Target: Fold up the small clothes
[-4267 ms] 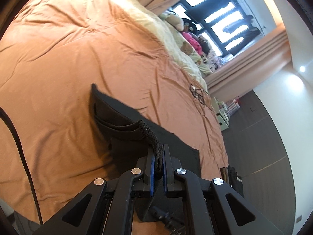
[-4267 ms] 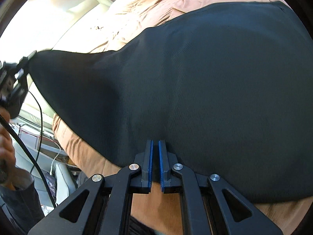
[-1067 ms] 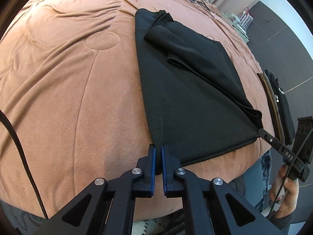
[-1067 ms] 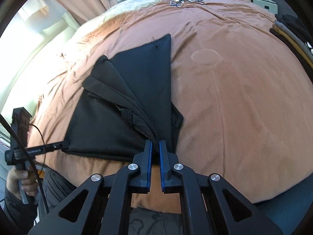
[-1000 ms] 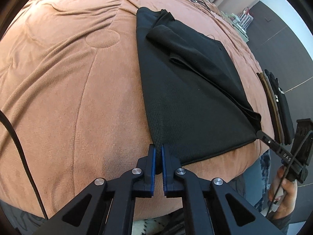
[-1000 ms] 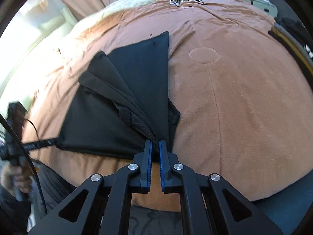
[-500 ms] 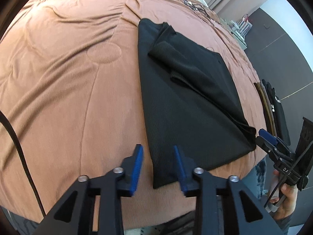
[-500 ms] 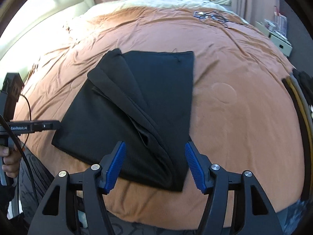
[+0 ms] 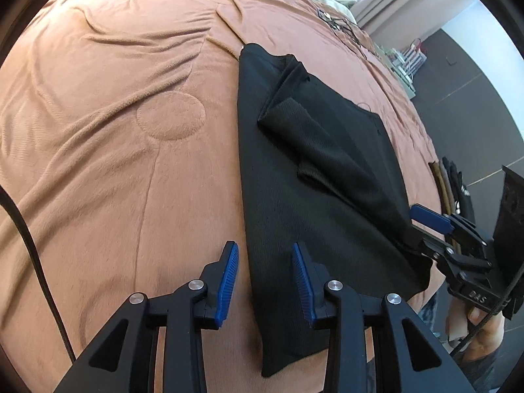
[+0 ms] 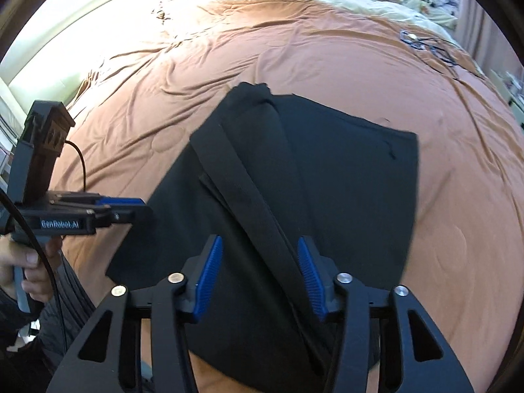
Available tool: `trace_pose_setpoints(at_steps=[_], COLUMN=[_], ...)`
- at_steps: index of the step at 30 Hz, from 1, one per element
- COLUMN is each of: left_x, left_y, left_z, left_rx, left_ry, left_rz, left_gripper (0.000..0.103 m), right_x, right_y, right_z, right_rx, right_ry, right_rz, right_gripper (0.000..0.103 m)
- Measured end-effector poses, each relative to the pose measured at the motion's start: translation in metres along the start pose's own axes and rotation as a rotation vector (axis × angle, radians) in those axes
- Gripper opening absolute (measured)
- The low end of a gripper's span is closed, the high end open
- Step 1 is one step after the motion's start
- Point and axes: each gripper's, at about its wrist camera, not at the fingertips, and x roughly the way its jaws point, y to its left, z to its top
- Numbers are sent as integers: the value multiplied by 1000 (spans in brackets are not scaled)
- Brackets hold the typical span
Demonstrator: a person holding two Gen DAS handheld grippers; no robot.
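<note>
Two open claws, left claw (image 9: 264, 278) and right claw (image 10: 258, 275), hover empty over the near edge of a black garment (image 9: 314, 177) lying folded flat on an orange-brown bed (image 9: 114, 131).

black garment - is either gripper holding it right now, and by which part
Nothing is held: the left gripper and right gripper are open over the black garment.

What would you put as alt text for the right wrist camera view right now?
A black garment, partly folded, lies flat on an orange-brown bedspread, with the open right gripper hovering over its near edge. The left gripper, also open, hovers at the garment's left side.
</note>
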Motion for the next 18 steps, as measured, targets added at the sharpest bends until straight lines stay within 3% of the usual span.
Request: trace_pose_setpoints(at_steps=[5,12,18], left_x=[1,3,8], left_y=[8,22,29], left_z=[13,24,21], left_rx=[-22,-42,-51], left_ry=[-11,-7,8], left_rz=[-21,-49,-62], left_gripper=[35,23,20], right_x=[22,62,92], right_y=[5,2,6], right_z=[29,65,82], right_rx=[-15,-11,-12], right_ry=[24,70,96], right_rz=[44,96,114], right_gripper=[39,32,27])
